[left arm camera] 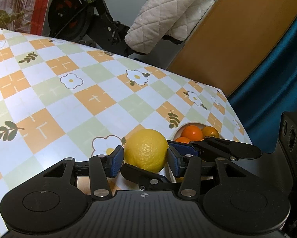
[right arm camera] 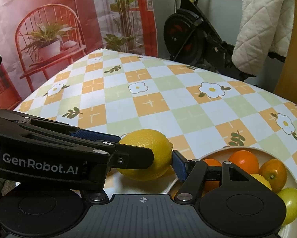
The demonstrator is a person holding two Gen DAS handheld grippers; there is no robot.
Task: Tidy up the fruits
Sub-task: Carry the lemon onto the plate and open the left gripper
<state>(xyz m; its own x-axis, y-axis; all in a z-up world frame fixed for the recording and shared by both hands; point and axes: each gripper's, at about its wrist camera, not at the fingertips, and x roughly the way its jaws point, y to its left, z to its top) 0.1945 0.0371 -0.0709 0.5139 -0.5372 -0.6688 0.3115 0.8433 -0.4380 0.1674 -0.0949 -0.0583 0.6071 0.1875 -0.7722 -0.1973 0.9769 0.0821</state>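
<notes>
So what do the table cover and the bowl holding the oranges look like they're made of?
Table cover: probably vinyl or oilcloth; it lies smooth with a soft sheen and a flat printed pattern of checks and flowers, no visible weave.
Bowl: likely glazed ceramic or hard plastic; its off-white wall is plain, smooth and evenly coloured. The pictures can't settle which.

Beyond the table [right arm camera: 158, 103], covered in a checked cloth of orange, pale green and white squares with printed daisies and leaf sprigs, stands a black exercise bike [right arm camera: 190, 33] against a pale grey wall [right arm camera: 215, 8]. Draped over the bike's right side, a cream quilted blanket [left arm camera: 168, 13], just beside an upright tan wooden panel [left arm camera: 237, 31] and a deep teal curtain [left arm camera: 277, 83]. At left, a printed backdrop [right arm camera: 55, 25] showing a red chair, potted plants and a red frame, all under soft, even indoor light.
</notes>
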